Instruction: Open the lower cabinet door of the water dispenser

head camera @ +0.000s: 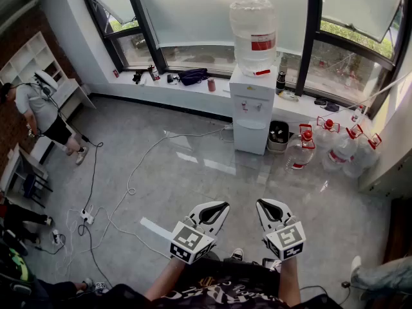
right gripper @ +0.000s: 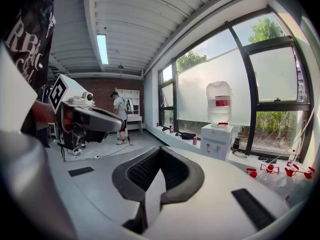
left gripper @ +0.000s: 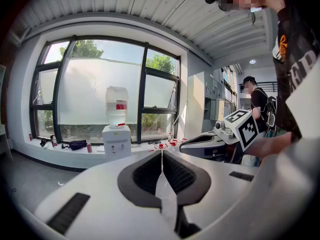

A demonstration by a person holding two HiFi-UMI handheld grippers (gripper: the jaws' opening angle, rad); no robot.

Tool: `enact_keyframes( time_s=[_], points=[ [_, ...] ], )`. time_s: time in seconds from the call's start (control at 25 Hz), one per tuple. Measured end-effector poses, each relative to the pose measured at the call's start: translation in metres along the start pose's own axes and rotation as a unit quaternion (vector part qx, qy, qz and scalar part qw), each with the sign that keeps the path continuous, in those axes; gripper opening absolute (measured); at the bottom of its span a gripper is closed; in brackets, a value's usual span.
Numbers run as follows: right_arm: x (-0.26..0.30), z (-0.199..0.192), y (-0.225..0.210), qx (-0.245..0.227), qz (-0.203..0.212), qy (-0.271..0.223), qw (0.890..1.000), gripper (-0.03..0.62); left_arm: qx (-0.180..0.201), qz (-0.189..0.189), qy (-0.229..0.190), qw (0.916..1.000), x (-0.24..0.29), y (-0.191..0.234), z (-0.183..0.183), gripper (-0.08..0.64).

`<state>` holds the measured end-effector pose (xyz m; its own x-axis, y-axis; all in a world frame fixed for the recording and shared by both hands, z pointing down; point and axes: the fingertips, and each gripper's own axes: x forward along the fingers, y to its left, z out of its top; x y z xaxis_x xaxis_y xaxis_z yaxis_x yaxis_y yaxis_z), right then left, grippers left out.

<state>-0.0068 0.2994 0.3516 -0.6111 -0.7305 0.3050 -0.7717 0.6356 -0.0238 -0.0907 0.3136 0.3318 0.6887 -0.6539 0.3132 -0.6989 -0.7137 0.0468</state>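
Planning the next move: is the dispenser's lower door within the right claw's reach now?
Probably not: the right claw is far from the water dispenser across the floor, though nothing seems to block the way.

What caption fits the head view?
Left gripper and right gripper, jaws shut and empty, face the distant water dispenser by the window.
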Motion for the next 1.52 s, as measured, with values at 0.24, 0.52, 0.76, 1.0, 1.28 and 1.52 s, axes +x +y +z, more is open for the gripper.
enact_keyframes(
  time_s=[0.24,0.52,0.76,1.0,1.28,1.52],
  points=[
    [-0.001,0.007,0.017,-0.013,0.003,-0.006,1.000,0.014,-0.003,-0.001,-0.012,0.9999,-0.011,-0.002,-0.001,0.020],
    [-0.007,0.012,0.022,0.011,0.002,-0.029,1.000,0.014,0.005,-0.003,-0.019,0.9998,-0.017,-0.012,0.001,0.020],
    [0.003,0.009,0.025,0.028,0.010,-0.033,0.999,0.014,0.017,0.009,-0.010,0.9998,-0.028,-0.008,-0.006,0.020],
    [0.023,-0.004,0.020,0.040,0.016,-0.022,0.999,0.014,0.011,0.016,-0.005,0.9998,-0.024,0.012,-0.011,0.020],
    [0.054,-0.004,-0.016,0.050,0.001,-0.005,0.999,0.014,0.000,-0.010,0.002,0.9999,0.020,0.041,-0.011,0.020],
    [0.106,0.008,-0.075,0.053,-0.016,0.004,0.998,0.014,-0.004,-0.029,0.001,0.9996,0.086,0.093,0.006,0.020]
  ],
)
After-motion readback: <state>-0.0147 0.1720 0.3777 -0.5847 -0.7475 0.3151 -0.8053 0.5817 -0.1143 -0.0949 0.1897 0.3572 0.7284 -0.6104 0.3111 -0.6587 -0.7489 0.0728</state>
